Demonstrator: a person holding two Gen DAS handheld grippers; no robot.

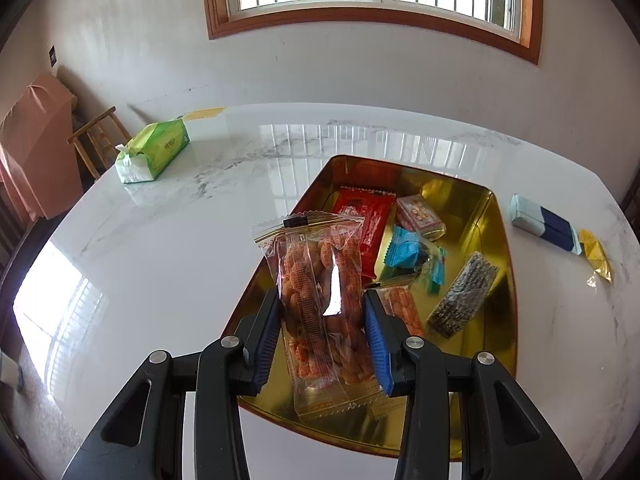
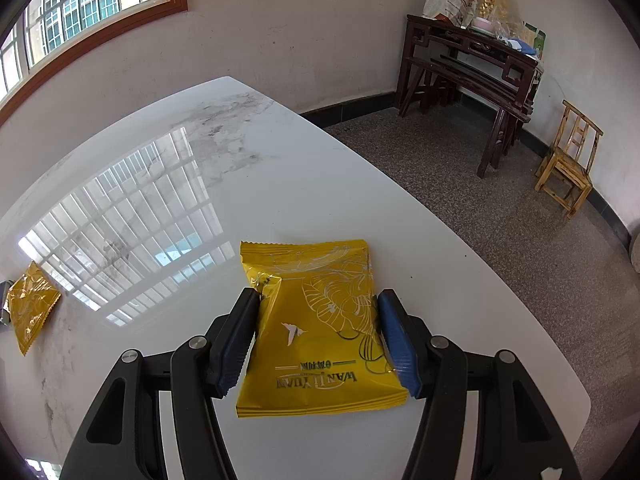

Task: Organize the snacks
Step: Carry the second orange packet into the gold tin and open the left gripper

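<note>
The left gripper [image 1: 322, 320] is closest to its camera, and its two blue pads squeeze a clear bag of orange snacks [image 1: 320, 292]. The bag hangs over the near end of a shiny gold tin [image 1: 496, 280] that sits on the white marble table [image 1: 160, 248]. Far off to the left on the table lies a green tissue pack [image 1: 154, 152]. Inside the tin, going left to right, lie a red packet [image 1: 366, 220], a blue candy wrapper [image 1: 408, 254], a small pink packet [image 1: 420, 216] and a dark seaweed strip [image 1: 464, 294]. Another small orange snack pack [image 1: 404, 310] peeks out just beside the right pad. To the right of the tin, on the table, lie a pale blue and dark blue box [image 1: 544, 224] and a little gold wrapper [image 1: 598, 254]. In the other view, the right gripper [image 2: 318, 338] has its pads pressed on both sides of a big yellow packet [image 2: 320, 332] that lies flat on the table. A second yellow packet [image 2: 32, 306] lies well apart at the far left edge.
</note>
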